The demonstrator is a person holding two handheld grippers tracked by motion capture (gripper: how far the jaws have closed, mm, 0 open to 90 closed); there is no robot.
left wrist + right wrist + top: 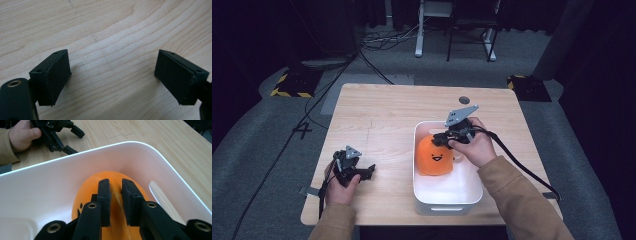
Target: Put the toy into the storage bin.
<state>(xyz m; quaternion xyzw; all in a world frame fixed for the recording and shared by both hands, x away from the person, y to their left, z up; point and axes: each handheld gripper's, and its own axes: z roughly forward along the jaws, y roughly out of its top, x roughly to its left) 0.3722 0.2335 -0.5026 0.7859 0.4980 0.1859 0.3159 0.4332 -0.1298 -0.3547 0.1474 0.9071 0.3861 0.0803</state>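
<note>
**Right gripper pinching an orange plush toy inside a white bin**

High view: nearest the camera, two tan sleeves (517,200) are coming in from the bottom edge. The person's left hand is holding the left gripper (368,171) low over the bare front-left part of the wooden tabletop (382,110), well apart from the bin. The right hand is holding the right gripper (438,139) over a white bin (447,202) that is sitting on the front-right part of the tabletop. An orange plush toy (435,159) with a small smiling face is lying inside the bin, toward its left wall, and the right gripper's jaws are meeting the toy's top.

Left gripper view: the two black jaws are standing wide apart, released, with bare wood grain between them and nothing in their grip.

Right gripper view: the right gripper's (116,195) jaws are clenching close together on a raised fold of the orange plush toy (112,176), which is resting against the bin's (140,157) white floor. Beyond the bin's far rim, the left gripper (75,140) is sitting on the tabletop in the other hand.
</note>
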